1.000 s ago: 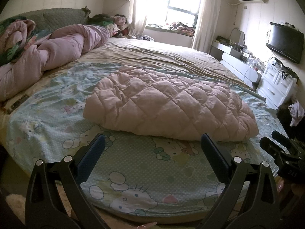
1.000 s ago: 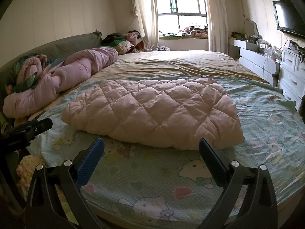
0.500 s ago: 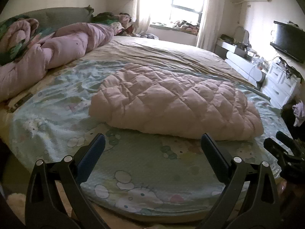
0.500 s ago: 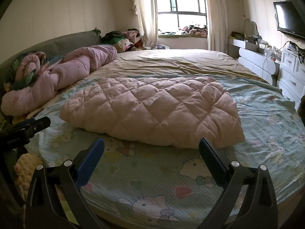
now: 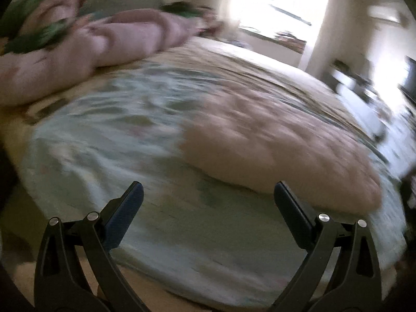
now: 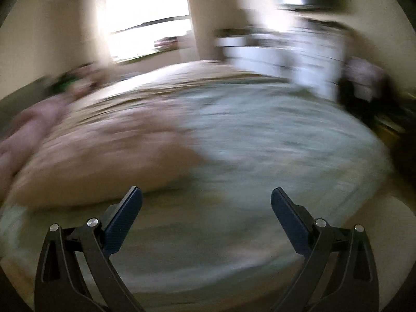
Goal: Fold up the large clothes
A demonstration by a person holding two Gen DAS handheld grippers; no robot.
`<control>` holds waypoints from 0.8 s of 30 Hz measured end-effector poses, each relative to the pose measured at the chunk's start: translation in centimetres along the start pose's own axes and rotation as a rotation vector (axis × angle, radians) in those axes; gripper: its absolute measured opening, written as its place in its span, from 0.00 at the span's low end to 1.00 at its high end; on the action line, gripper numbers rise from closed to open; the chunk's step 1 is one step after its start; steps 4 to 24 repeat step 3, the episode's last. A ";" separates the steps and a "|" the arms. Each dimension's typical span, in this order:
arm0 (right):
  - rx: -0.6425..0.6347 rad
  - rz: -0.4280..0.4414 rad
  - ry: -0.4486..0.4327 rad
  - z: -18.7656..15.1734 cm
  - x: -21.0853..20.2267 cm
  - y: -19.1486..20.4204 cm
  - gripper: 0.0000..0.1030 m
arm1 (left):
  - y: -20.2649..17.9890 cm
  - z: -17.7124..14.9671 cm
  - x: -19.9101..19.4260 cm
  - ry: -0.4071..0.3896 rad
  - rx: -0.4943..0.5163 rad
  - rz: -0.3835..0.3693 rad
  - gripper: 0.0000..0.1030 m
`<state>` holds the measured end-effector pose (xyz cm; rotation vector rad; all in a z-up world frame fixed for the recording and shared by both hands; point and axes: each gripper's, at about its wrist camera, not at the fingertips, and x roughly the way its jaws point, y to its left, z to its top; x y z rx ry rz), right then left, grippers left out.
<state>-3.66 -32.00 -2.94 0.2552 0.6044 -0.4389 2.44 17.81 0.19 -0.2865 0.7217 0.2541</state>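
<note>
A folded pink quilted coat (image 5: pixel 273 140) lies on the light blue cartoon sheet (image 5: pixel 117 140) of the bed. Both views are blurred by motion. In the left wrist view the coat sits right of centre, beyond my left gripper (image 5: pixel 208 195), which is open and empty above the sheet near the bed's front edge. In the right wrist view the coat (image 6: pixel 104 153) sits at the left. My right gripper (image 6: pixel 206 200) is open and empty, over the sheet (image 6: pixel 273 143) to the right of the coat.
A rumpled pink duvet (image 5: pixel 85 49) lies along the far left of the bed. A bright window (image 6: pixel 148 18) is at the back. White drawers (image 6: pixel 286 54) and a dark pile (image 6: pixel 364 91) stand at the right of the bed.
Both grippers have swung fast: the left view has turned left, the right view has turned right, so the coat has slid sideways in each. Both frames are now blurred. Jaws stay open.
</note>
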 end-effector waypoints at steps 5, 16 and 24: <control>0.124 -0.307 -0.002 -0.3 2.5 -10.1 0.96 | 5.1 2.9 2.2 -0.017 -0.055 0.154 0.91; 0.124 -0.307 -0.002 -0.3 2.5 -10.1 0.96 | 5.1 2.9 2.2 -0.017 -0.055 0.154 0.91; 0.124 -0.307 -0.002 -0.3 2.5 -10.1 0.96 | 5.1 2.9 2.2 -0.017 -0.055 0.154 0.91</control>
